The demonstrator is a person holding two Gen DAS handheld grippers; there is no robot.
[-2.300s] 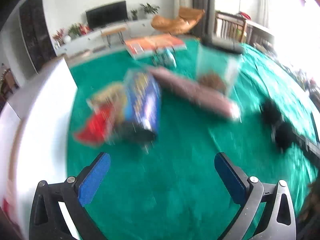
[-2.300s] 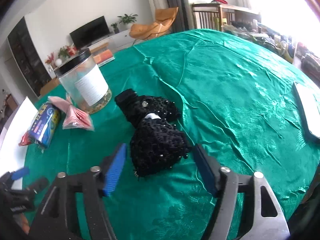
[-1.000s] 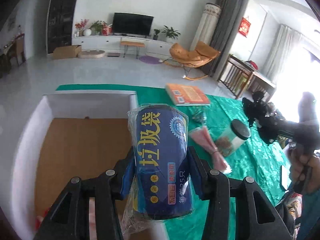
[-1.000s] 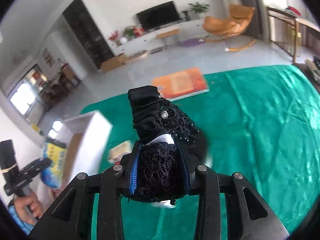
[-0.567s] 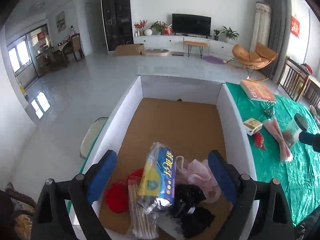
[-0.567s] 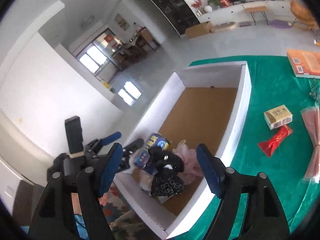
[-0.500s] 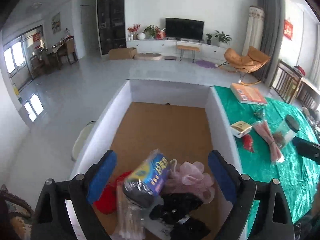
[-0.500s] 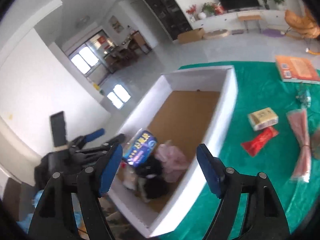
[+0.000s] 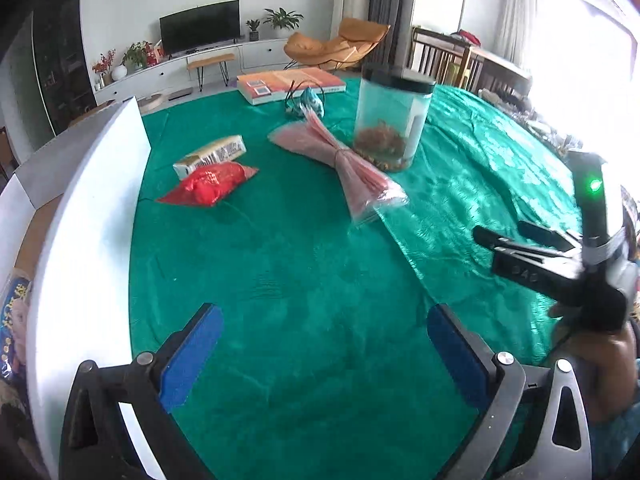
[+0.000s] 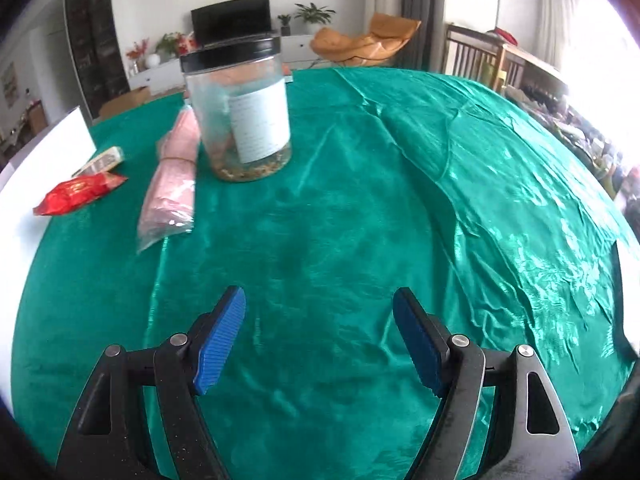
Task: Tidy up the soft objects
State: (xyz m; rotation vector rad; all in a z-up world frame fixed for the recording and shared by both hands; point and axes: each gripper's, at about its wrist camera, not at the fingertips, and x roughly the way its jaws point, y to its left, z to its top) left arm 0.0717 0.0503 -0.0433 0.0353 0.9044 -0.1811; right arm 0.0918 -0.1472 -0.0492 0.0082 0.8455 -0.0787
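Both grippers are open and empty above the green tablecloth (image 9: 304, 264). My left gripper (image 9: 324, 352) is beside the white box's wall (image 9: 84, 240); the blue bag roll (image 9: 14, 320) shows just inside the box. A red packet (image 9: 210, 188) and a pink wrapped bundle (image 9: 348, 168) lie ahead of it. My right gripper (image 10: 320, 340) hovers over bare cloth (image 10: 400, 220); the pink bundle (image 10: 176, 184) and red packet (image 10: 76, 196) lie to its far left. The right gripper also shows in the left wrist view (image 9: 532, 248).
A clear jar with a black lid (image 9: 390, 124) (image 10: 240, 108) stands behind the pink bundle. A small yellow-white box (image 9: 210, 154), a small teal object (image 9: 306, 104) and an orange book (image 9: 290, 84) lie further back. The white box wall (image 10: 44, 152) is at far left.
Both grippers let go of the blue roll and the black lace item in the box. Both swung from over the box back over the green table, still open.
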